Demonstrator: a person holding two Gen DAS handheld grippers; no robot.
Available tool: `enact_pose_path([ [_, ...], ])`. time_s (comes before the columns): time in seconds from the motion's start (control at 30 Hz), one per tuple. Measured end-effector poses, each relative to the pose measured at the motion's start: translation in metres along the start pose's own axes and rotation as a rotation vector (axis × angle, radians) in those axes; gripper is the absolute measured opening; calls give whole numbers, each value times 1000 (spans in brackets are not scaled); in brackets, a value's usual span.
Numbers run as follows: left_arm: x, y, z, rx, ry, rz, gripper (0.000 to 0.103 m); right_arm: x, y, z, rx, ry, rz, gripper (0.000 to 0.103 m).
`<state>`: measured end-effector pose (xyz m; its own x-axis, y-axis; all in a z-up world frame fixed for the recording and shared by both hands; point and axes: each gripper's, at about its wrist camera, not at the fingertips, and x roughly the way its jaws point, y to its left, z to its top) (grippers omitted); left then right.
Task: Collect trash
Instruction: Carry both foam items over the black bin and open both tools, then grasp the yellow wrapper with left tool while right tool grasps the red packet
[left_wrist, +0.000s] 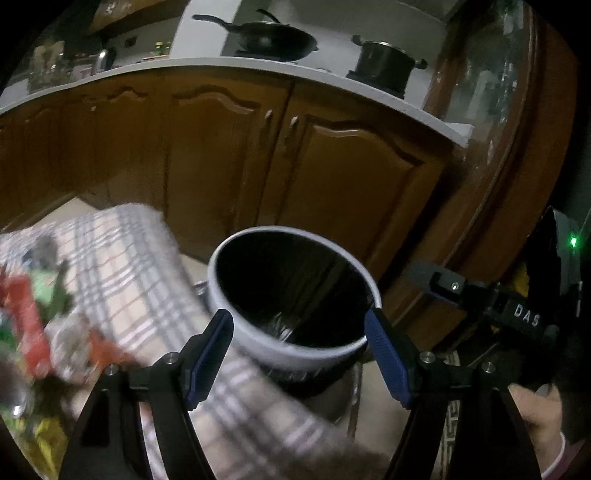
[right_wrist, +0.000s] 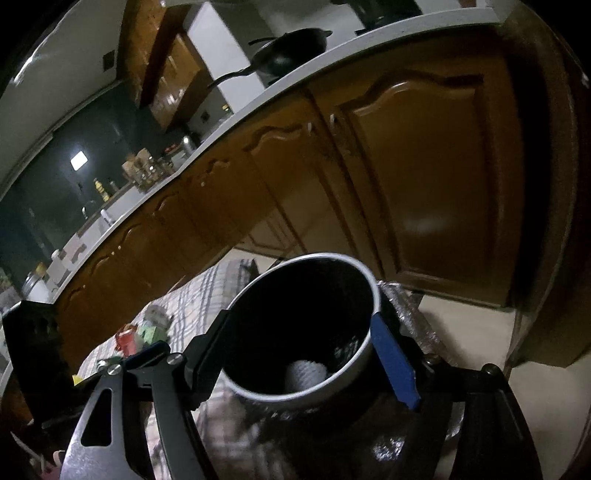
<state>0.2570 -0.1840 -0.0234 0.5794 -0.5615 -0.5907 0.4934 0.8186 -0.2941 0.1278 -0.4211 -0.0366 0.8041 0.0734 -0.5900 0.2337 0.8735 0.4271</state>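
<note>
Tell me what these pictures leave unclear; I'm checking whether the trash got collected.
- Litter on the checked cloth, left wrist view: motion blur, items unidentifiable.
- Bin bottom, left wrist view: too dark.
- White lump in the bin, right wrist view: blurred, unidentifiable.
- Bin's base, both views: hidden behind the jaws.

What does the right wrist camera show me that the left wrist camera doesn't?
Only the right wrist view looks down to the bin's bottom, where a crumpled white wad lies, and shows the dark window. Only the left wrist view shows the lidded pot and the right gripper beside the bin. Both show the white-rimmed bin, the checkered cloth with colourful wrappers, the wok and the wooden cabinets.
</note>
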Motion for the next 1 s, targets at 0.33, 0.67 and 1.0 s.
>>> enact_pose_path([
  [0.33, -83, 54, -72, -113, 20, 142, 73, 24, 55, -58, -57, 124, 115, 78],
  [0.67, -149, 92, -97, -202, -19, 260, 73, 49, 115, -98, -131, 211, 194, 78],
  [1.0, -151, 110, -97, -255, -16, 295, 73, 64, 146, -100, -232, 212, 193, 76],
])
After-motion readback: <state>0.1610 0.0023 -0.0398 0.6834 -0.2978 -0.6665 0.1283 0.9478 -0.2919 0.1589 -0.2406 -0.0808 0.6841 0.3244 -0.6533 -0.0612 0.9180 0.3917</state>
